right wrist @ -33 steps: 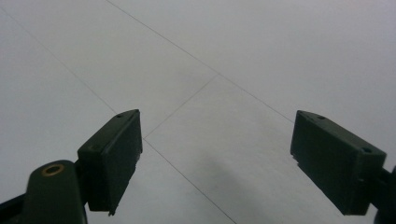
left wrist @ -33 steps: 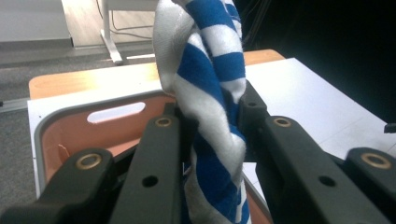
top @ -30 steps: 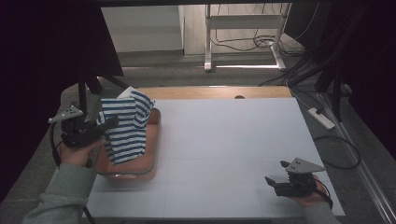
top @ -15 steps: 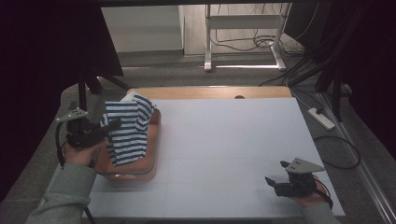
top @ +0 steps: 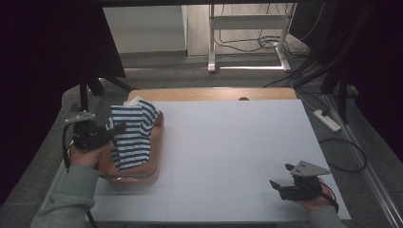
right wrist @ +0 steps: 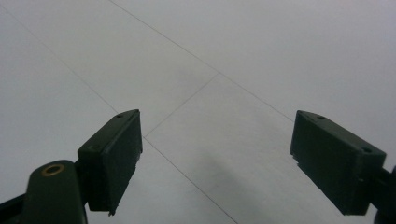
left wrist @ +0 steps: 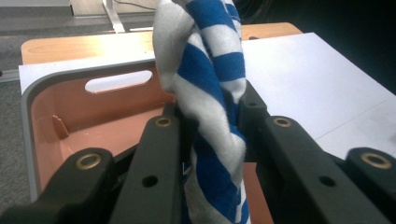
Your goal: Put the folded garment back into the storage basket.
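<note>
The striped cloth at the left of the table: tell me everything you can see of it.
The striped cloth is soft knit fabric with blue and white bands. It hangs bunched and twisted from the left gripper, whose black fingers pinch it. Its lower part drapes over the orange bin. What garment it is cannot be told.

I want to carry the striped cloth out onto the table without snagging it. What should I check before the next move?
1. Left gripper clamped on the striped cloth: ok.
2. Cloth lifted free of the orange bin: cannot tell; its lower end hangs inside the bin.
3. Right gripper open and holding nothing: ok.
4. White table sheet bare where the cloth could land: ok.
5. Left gripper's cable away from the cloth: ok.
</note>
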The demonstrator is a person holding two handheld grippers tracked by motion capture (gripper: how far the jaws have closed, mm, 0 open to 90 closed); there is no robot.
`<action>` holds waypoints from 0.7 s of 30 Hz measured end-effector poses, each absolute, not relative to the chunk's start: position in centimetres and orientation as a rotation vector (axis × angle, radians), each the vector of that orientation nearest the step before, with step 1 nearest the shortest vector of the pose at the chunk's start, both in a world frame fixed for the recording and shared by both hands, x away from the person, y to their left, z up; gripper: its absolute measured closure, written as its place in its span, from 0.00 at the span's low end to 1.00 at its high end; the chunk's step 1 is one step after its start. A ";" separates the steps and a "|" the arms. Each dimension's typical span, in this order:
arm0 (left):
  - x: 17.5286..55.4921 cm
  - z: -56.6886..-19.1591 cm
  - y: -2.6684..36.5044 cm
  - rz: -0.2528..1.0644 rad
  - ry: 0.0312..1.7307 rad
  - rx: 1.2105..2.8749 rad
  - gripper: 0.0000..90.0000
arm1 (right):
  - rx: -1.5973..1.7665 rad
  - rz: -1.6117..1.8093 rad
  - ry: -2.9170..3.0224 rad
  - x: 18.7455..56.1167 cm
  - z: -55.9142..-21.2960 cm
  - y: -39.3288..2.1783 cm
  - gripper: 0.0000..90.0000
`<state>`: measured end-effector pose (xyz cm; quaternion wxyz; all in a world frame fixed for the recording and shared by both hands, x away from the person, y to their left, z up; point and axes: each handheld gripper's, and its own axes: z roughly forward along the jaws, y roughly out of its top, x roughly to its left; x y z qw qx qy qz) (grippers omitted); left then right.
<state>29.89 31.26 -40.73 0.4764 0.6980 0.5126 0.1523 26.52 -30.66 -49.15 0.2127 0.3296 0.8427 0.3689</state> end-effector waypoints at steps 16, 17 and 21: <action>30.9 -42.5 30.9 0.321 1.297 1.760 0.84 | 0.916 1.021 2.343 26.5 -49.2 -30.6 0.19; 31.0 -42.7 30.8 0.317 1.304 1.767 0.84 | 0.916 1.020 2.344 26.5 -49.2 -30.6 0.19; 31.5 -43.4 30.6 0.302 1.330 1.795 0.84 | 0.917 1.019 2.344 26.5 -49.2 -30.6 0.19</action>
